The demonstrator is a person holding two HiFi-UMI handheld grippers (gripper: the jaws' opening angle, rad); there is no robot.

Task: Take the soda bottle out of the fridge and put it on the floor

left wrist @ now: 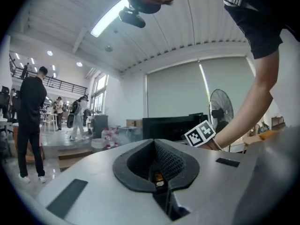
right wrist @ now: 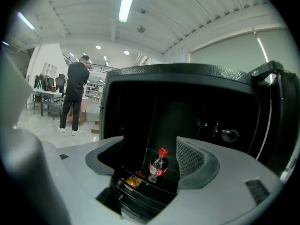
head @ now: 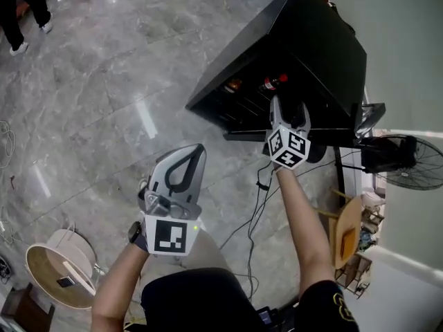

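The soda bottle (right wrist: 158, 165), dark with a red cap and red label, stands upright on a wire shelf inside the open black fridge (right wrist: 187, 78). From the head view its red cap (head: 272, 84) shows in the fridge (head: 311, 40) opening. My right gripper (head: 287, 109) is just in front of that opening, open, and in the right gripper view (right wrist: 149, 158) the bottle shows between its jaws but farther in, untouched. My left gripper (head: 199, 151) hangs lower and to the left over the floor, shut with nothing in it; its jaws meet at the tip (left wrist: 154, 142).
An orange item (right wrist: 132, 182) lies on the shelf below the bottle. A standing fan (head: 408, 161) and a wooden chair (head: 346, 234) are right of the fridge. Cables (head: 257, 203) run over the marble floor. A round wooden stool (head: 62, 268) sits lower left; a person (head: 21, 12) stands far left.
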